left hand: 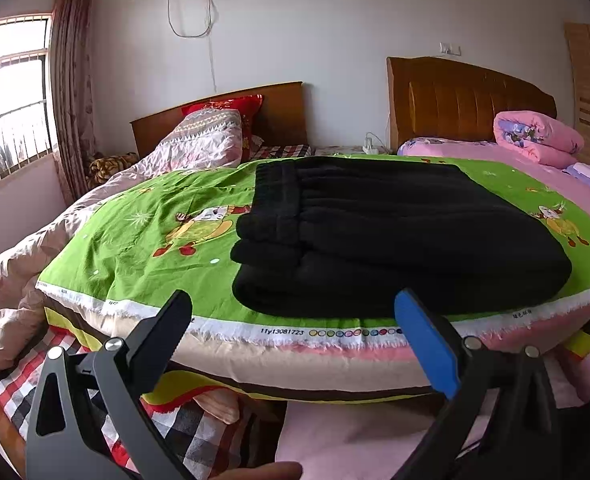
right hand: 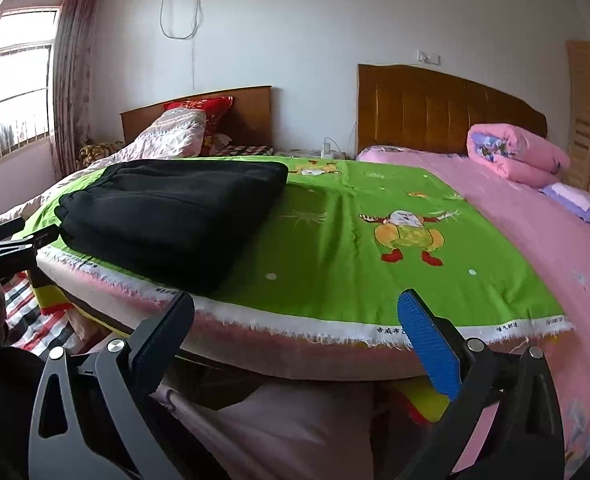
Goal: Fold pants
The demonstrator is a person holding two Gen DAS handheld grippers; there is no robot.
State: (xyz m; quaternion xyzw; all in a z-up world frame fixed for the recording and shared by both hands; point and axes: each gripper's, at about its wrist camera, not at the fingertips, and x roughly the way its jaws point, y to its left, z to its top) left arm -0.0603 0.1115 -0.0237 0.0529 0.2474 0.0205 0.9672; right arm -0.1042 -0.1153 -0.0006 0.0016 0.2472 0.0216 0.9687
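The black pants lie folded into a compact stack on the green sheet near the bed's edge. My left gripper and right gripper hang off it, jaws wide and empty; folding looks finished.

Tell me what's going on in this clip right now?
A person holds a gripper in each hand at the edge of a bed. The black pants lie folded in a compact stack on the green cartoon sheet. The left gripper and right gripper are both open, holding nothing, clear of the pants.
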